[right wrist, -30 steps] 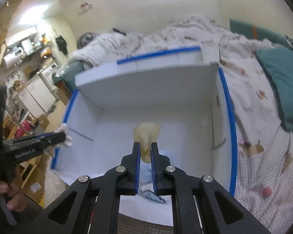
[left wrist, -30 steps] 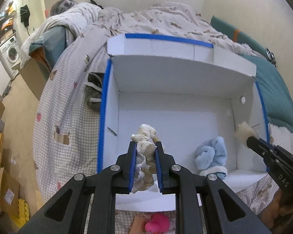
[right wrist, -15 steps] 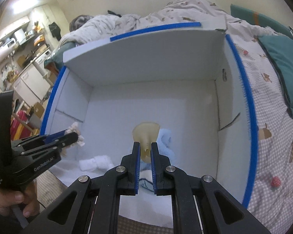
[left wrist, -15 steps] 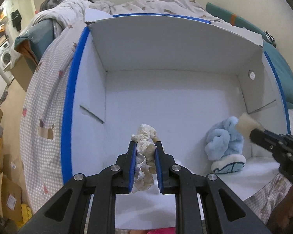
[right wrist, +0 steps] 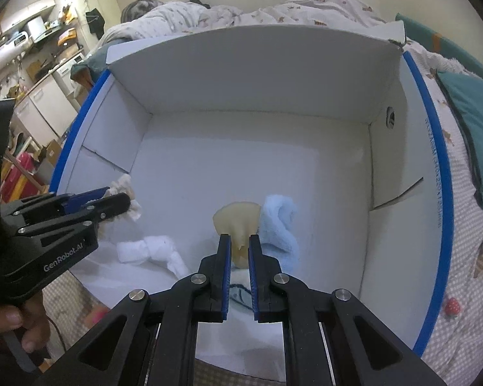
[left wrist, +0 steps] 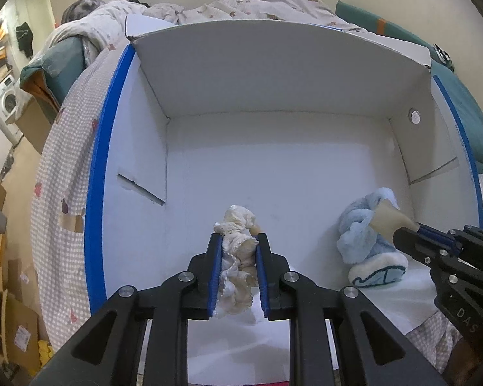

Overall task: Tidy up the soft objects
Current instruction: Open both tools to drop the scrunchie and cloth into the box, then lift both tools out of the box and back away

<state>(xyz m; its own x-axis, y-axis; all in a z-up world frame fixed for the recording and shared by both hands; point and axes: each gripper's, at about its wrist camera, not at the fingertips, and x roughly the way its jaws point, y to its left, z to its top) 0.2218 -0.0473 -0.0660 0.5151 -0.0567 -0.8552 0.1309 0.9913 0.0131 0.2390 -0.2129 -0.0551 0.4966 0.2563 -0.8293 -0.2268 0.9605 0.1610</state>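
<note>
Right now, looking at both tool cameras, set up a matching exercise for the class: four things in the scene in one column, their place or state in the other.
Things:
1. cream crumpled cloth
2. beige flat piece
3. blue fluffy slipper
4. white rolled cloth

Places:
A. lying loose on the box floor, untouched
B. clamped in the left tool
C. on the box floor, near the right wall
D. clamped in the right tool

Pairs: 1-B, 2-D, 3-C, 4-A

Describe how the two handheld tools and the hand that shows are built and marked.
Both the left tool and the right tool are matte black, with angular open-frame arms, silver round screw heads at the pivots, and blue pads lining the inner faces of the fingers. The left body reads "GenRobot.AI" in white; the right shows "DAS". A bare hand grips the left handle.
</note>
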